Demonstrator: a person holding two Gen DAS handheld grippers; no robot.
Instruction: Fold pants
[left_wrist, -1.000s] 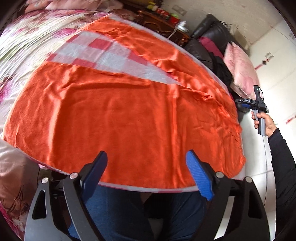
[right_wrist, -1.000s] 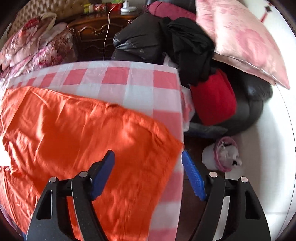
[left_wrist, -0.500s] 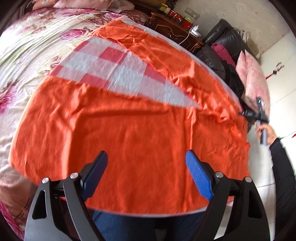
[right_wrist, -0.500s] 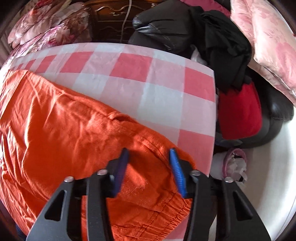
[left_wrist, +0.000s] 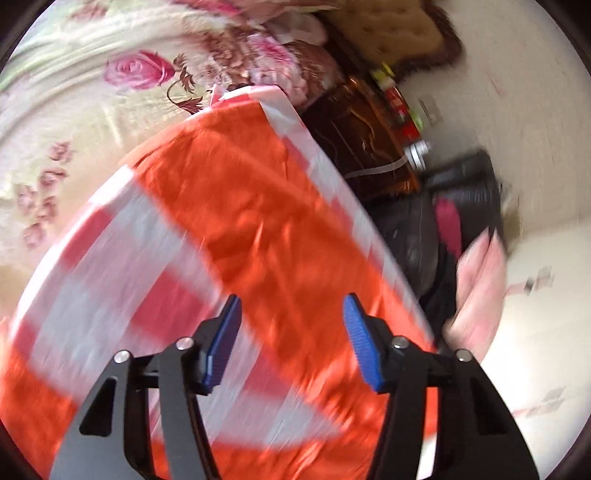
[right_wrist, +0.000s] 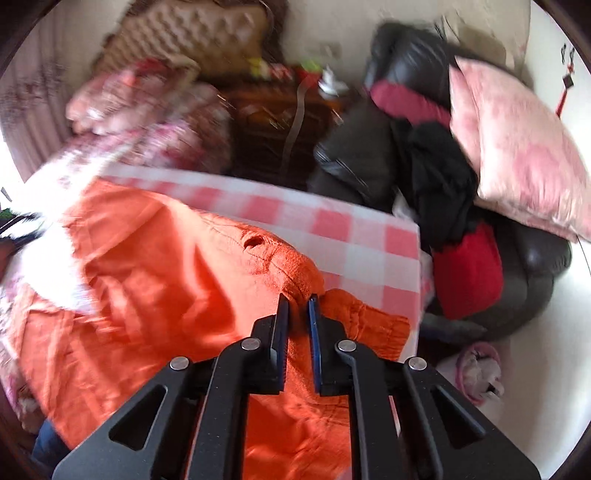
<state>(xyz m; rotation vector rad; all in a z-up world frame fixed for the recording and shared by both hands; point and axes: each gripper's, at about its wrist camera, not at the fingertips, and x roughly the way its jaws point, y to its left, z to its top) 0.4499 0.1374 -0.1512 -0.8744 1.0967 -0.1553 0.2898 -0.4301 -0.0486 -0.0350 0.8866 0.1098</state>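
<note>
Orange pants (left_wrist: 258, 221) lie spread on a pink-and-white checked cloth (left_wrist: 110, 258). In the blurred left wrist view one pant leg runs diagonally under my left gripper (left_wrist: 291, 332). Its jaws are closing but still stand apart above the leg, with nothing pressed between the blue pads (left_wrist: 225, 339). In the right wrist view the pants (right_wrist: 147, 295) bunch up at the waistband. My right gripper (right_wrist: 297, 301) is closing on a raised fold of that waistband, and orange fabric is pinched between its nearly shut jaws.
A floral bedspread (left_wrist: 74, 110) lies beyond the checked cloth (right_wrist: 351, 236). A dark wooden nightstand (right_wrist: 280, 122) stands behind. A black sofa (right_wrist: 535, 266) at the right holds a pink pillow (right_wrist: 517, 155), dark clothes and a red cushion. A small bin (right_wrist: 476, 373) stands on the floor.
The left gripper has swung over to the far pant leg, rolled, and its jaws have narrowed. The right gripper has closed on the waistband corner and lifted it.
</note>
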